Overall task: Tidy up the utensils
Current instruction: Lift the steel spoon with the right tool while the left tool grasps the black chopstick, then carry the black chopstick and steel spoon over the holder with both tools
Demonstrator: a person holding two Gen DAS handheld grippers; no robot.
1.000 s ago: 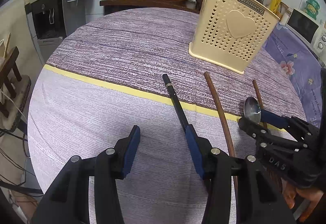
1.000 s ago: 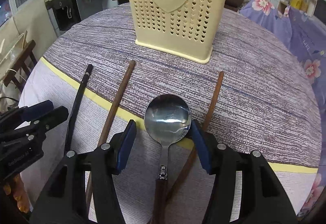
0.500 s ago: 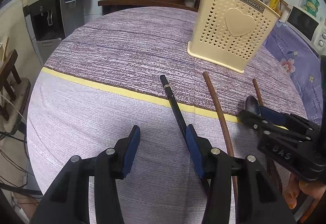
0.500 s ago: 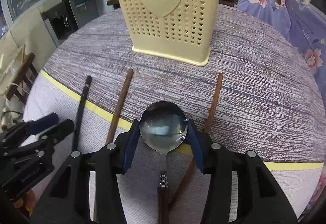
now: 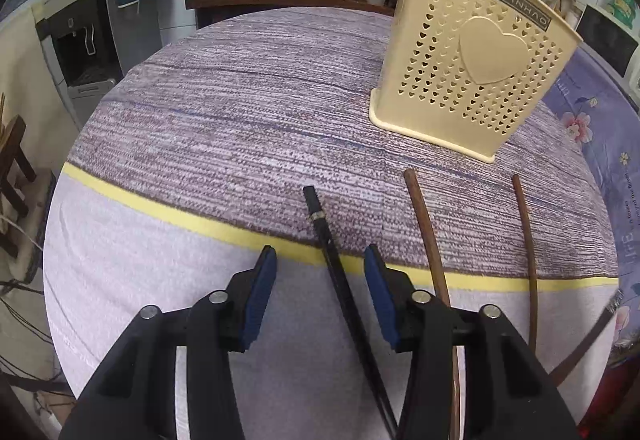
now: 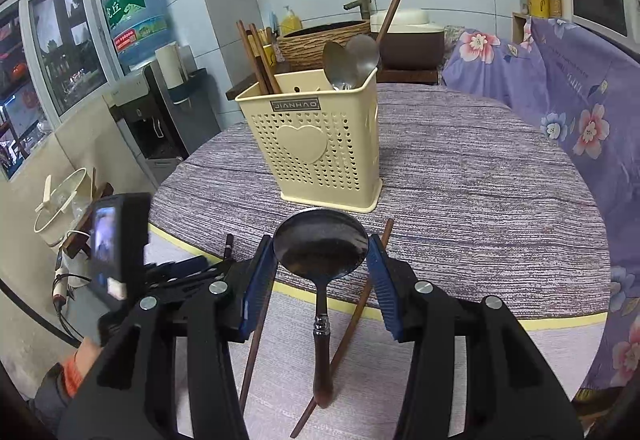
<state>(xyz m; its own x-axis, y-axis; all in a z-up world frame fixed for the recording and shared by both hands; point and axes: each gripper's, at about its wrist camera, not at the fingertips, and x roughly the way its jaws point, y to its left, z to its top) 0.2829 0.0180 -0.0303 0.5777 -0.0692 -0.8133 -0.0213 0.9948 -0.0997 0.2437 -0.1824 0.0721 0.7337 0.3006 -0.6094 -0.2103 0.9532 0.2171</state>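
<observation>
Right gripper [image 6: 322, 272] is clamped on the spoon [image 6: 321, 250], pads squeezing the bowl edge to edge, wooden handle hanging down toward the camera; the spoon is up off the table [image 6: 480, 199] and lined up with the holder [image 6: 316, 143], likely so it can drop in handle-first next to the two spoons [image 6: 352, 61] already standing at the holder's right side. Brown chopsticks [image 6: 256, 55] sit in its left side, so sorting looks partly done. Compared with a second ago, the spoon lay flat on the cloth between open jaws; the jaws have just been closing, and it's now held and raised, with the view looking over the holder rim. Left gripper [image 5: 318, 282] straddles the black chopstick [image 5: 332, 260], which lies flat on the table; pads not touching it, so it's open, though its jaws have just been closing in. Earlier that stick sat by the right pad; now it's between the pads. Two brown sticks [image 5: 428, 240] lie just right, untouched.
</observation>
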